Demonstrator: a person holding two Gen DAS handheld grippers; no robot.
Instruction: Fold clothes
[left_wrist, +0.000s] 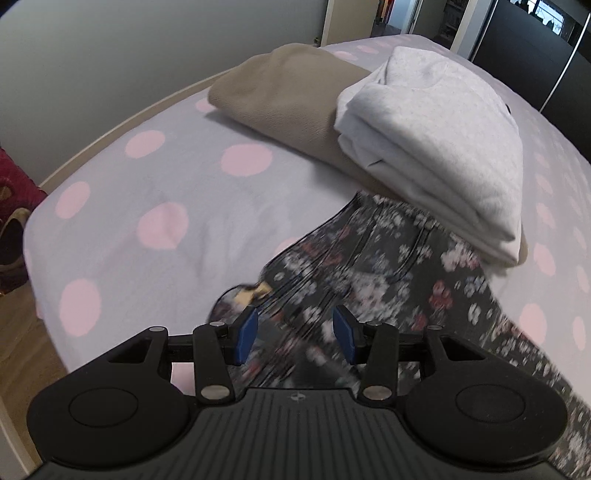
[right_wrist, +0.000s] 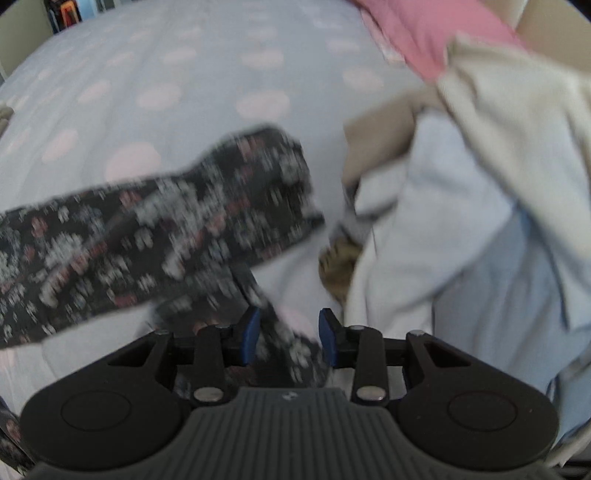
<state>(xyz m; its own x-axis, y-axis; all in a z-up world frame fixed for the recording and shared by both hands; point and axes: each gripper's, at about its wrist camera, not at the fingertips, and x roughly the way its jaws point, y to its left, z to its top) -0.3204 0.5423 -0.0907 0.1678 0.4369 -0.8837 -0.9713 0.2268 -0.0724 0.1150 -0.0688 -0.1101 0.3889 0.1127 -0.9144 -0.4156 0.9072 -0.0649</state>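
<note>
A dark floral garment (left_wrist: 373, 266) lies on the polka-dot bed (left_wrist: 155, 192), blurred by motion. My left gripper (left_wrist: 295, 332) is open, its blue pads on either side of the garment's cloth. In the right wrist view the same garment (right_wrist: 155, 236) stretches to the left. My right gripper (right_wrist: 289, 334) is open, with a strip of the garment lying between its pads. Neither pair of pads presses the cloth.
A folded white garment (left_wrist: 436, 136) rests on a folded tan one (left_wrist: 288, 96) at the back of the bed. A heap of unfolded clothes (right_wrist: 480, 192), white, beige and pink, lies at the right. The bed's left edge drops to the floor (left_wrist: 18, 332).
</note>
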